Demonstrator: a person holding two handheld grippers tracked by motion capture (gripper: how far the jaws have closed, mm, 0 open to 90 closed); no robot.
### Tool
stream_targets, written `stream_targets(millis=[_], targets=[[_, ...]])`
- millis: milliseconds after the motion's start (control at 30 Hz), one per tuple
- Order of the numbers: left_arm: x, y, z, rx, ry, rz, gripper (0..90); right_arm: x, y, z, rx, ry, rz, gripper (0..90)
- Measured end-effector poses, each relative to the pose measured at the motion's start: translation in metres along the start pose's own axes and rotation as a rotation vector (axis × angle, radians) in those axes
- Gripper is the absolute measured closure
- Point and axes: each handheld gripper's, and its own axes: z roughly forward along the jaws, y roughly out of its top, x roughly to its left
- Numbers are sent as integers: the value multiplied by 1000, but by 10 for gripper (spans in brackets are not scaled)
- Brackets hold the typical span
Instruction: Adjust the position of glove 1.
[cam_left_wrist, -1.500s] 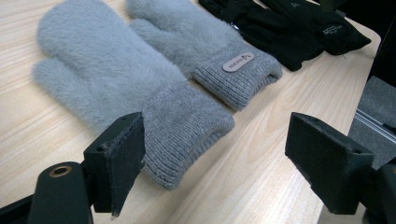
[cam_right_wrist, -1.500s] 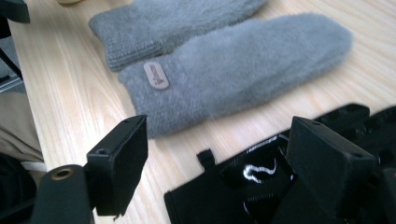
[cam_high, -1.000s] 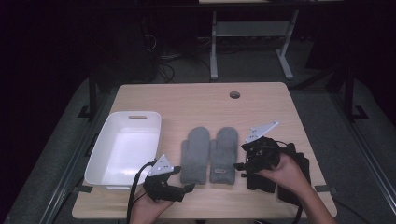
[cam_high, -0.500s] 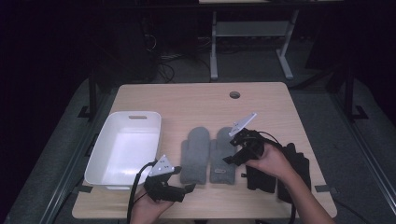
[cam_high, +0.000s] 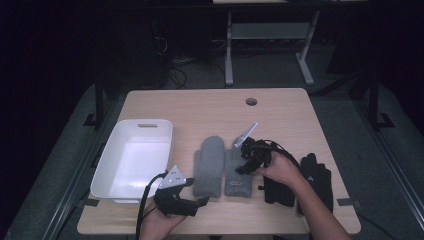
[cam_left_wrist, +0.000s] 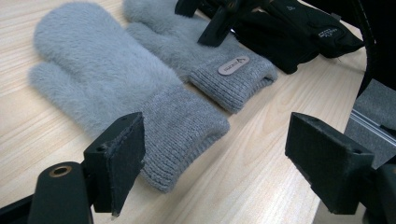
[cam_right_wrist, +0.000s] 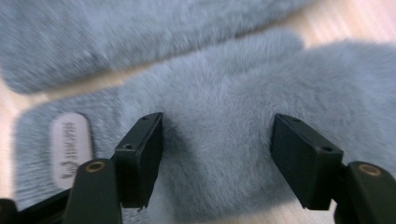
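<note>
Two grey mittens (cam_high: 222, 165), seemingly two black gloves (cam_high: 300, 180); right tongs (cam_high: 245, 162) closing, left tongs (cam_high: 197, 200) spread.

Right gripper (cam_high: 246, 162) tipped downward, jaws just closing (a gap remaining); left gripper (cam_high: 197, 202) level, jaws wide.

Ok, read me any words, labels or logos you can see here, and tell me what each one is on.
Tag on the right grey mitten's cuff: print too small to read.
Same tag, right gripper view: too blurred to read.
White print on the black glove: too small to read.
No other text.
</note>
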Motion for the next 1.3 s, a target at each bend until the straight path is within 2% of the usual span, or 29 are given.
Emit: stream_targets(millis=[33, 200, 367, 400, 467, 500, 533, 633, 867, 933, 1133, 1167, 1300], targets=[[0, 0, 0, 2, 1, 0, 198, 1, 0, 5, 28, -8, -6, 359], [-1, 0, 1, 3, -1, 0, 199, 6, -2, 9, 37, -43, -29, 420], [-3, 0, 0, 0, 2, 6, 199, 10, -3, 8, 44, -61, -36, 599], [-3, 0, 0, 0, 2, 6, 199, 10, -3, 8, 44, -61, -36, 599], [-3, 0, -1, -1, 2, 5, 199, 11, -4, 7, 41, -63, -41, 665], [-3, 0, 0, -2, 1, 5, 199, 13, -4, 6, 42, -63, -31, 725], [-3, 0, 0, -2, 1, 5, 199, 13, -4, 6, 42, -63, -31, 725], [-3, 0, 0, 0, 0, 2, 199, 13, -4, 3, 34, -63, -10, 800], [-1, 0, -1, -8, -1, -9, 199, 11, -7, -7, 15, -62, 44, 829], [-1, 1, -2, -10, 0, -8, 199, 13, -9, -16, 6, -64, 56, 831], [-1, 2, -4, -22, -1, -14, 198, 18, -9, -35, -33, -65, 69, 832], [-2, 3, -5, -33, 0, -19, 198, 21, -5, -43, -47, -70, 69, 832], [-2, 5, -9, -44, 8, -19, 198, 27, 7, -54, -83, -53, 58, 832]])
